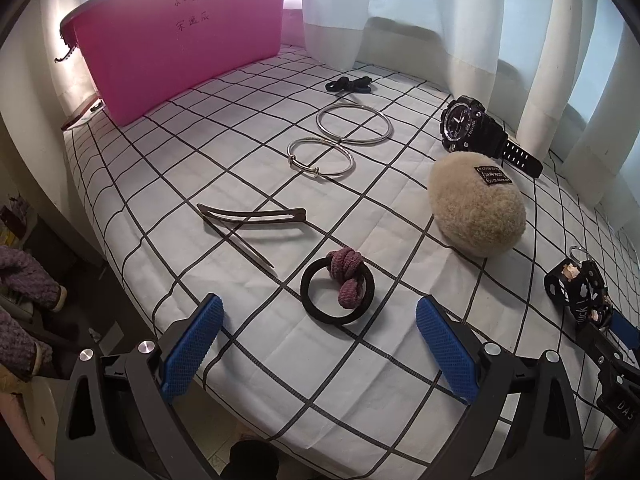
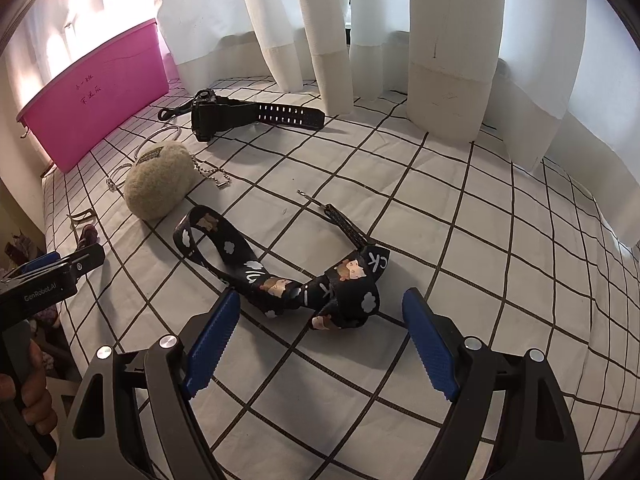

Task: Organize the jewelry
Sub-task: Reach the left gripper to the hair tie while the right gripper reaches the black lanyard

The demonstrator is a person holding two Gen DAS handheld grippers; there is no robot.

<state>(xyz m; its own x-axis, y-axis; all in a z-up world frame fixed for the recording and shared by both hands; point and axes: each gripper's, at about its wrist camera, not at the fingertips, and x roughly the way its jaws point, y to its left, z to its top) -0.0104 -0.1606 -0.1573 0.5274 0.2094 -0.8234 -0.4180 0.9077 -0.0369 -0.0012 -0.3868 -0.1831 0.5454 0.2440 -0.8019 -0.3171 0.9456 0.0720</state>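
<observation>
Nothing sits in my pink bin (image 1: 180,40) yet; both claws, left claw (image 1: 316,344) and right claw (image 2: 320,340), gape empty over the hair tie (image 1: 338,292) and lanyard (image 2: 280,276).

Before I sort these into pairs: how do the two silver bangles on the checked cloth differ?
The far bangle is the larger of the two and a plain, unbroken ring; the near bangle is smaller and has small wrapped joints where its ends overlap. The far bangle looks thicker and the near one thinner. Both are silver, lie flat on the cloth, and touch or overlap at one edge.
</observation>
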